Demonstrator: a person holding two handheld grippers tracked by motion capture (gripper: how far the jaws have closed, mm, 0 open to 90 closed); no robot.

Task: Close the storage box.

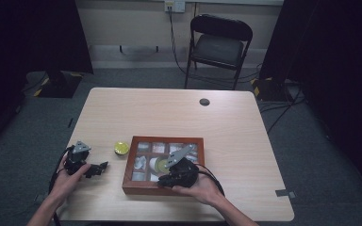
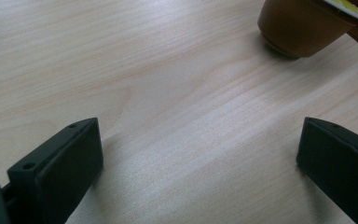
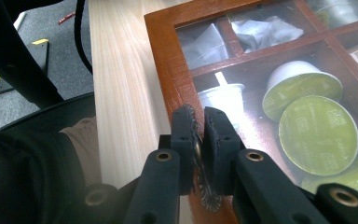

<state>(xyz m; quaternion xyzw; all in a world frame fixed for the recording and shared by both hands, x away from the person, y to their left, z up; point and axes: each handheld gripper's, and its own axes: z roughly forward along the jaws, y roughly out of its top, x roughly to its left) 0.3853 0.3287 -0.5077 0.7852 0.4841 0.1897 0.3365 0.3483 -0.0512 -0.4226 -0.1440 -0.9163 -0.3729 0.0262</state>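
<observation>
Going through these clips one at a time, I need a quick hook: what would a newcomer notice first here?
The reddish-brown wooden compartment box near the table's front edge, with its green-lidded coffee capsules seen through the glass lid. The right gripper is over the box's front rim, jaws shut on a small metal tab. Left of the box, one brown yellow-lidded capsule stands alone on the pale wooden table, before the open left gripper.

Grey carpet (image 1: 311,155); black chair (image 1: 219,47) (folding); dim rm.
</observation>
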